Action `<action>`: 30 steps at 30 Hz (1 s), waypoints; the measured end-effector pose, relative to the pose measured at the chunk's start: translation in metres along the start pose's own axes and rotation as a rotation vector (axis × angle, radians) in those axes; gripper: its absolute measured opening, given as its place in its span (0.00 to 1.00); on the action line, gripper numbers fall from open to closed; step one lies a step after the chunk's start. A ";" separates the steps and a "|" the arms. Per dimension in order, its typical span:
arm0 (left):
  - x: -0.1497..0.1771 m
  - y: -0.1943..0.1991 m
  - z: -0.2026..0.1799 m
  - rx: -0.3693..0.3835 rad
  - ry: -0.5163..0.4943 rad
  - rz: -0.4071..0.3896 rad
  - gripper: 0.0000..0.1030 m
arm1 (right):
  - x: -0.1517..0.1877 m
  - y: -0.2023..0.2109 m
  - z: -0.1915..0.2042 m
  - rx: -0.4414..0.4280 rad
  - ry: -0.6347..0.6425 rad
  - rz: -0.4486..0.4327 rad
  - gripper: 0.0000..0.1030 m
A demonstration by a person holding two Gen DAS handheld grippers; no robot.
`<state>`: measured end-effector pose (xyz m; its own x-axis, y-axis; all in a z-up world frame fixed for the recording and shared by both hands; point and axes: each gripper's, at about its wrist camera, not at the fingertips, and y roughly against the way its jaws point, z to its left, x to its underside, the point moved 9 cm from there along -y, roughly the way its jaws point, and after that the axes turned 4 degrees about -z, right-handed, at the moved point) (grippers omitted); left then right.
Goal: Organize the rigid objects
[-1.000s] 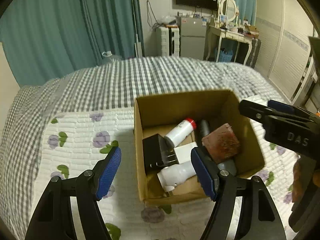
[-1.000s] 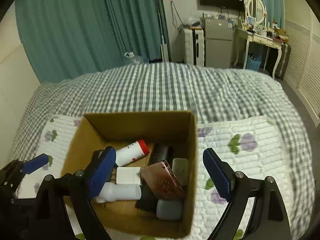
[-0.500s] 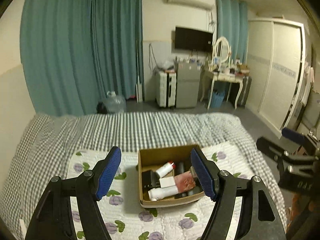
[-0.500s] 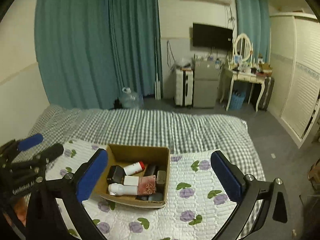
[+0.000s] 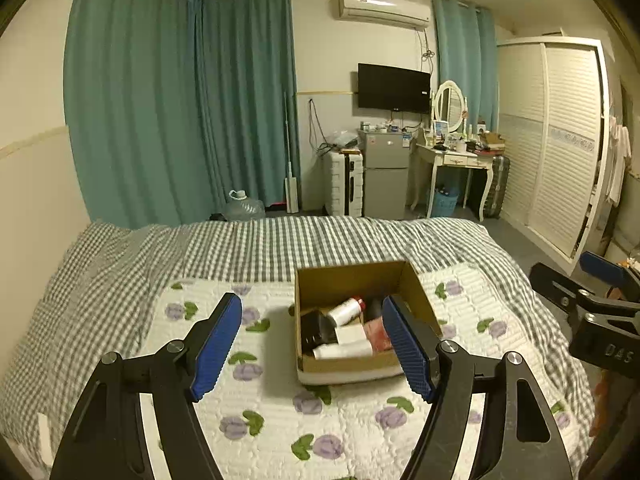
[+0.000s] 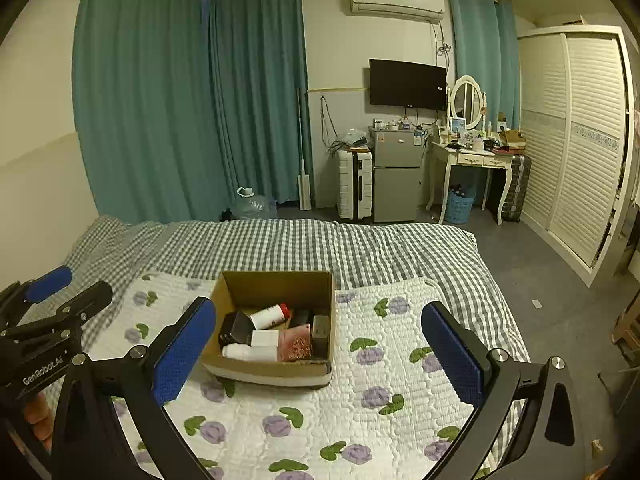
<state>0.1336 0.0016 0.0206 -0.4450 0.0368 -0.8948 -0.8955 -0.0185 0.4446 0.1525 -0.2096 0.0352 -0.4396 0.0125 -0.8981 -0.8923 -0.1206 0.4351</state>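
An open cardboard box stands on the bed's flowered quilt; it also shows in the right wrist view. Inside lie a white bottle with a red cap, a black block, a white box, a second white bottle and a reddish speckled case. My left gripper is open and empty, held back from the box and above the quilt. My right gripper is open and empty, also well back from the box.
The flowered quilt lies over a grey checked bedspread. Beyond the bed stand teal curtains, a water jug, a white suitcase, a small fridge, a dressing table and a wardrobe.
Both grippers have drawn far back and up from the box, which now looks small and distant. Both stay open and empty; the box's contents have not moved.
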 end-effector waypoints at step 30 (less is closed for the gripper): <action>0.066 -0.006 -0.004 0.007 -0.028 0.048 0.73 | 0.084 -0.023 0.017 -0.004 0.046 0.037 1.00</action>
<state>0.1093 0.0003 -0.0411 -0.4873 0.0639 -0.8709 -0.8730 -0.0140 0.4875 0.1342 -0.1888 -0.0496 -0.4669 -0.0379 -0.8835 -0.8751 -0.1240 0.4678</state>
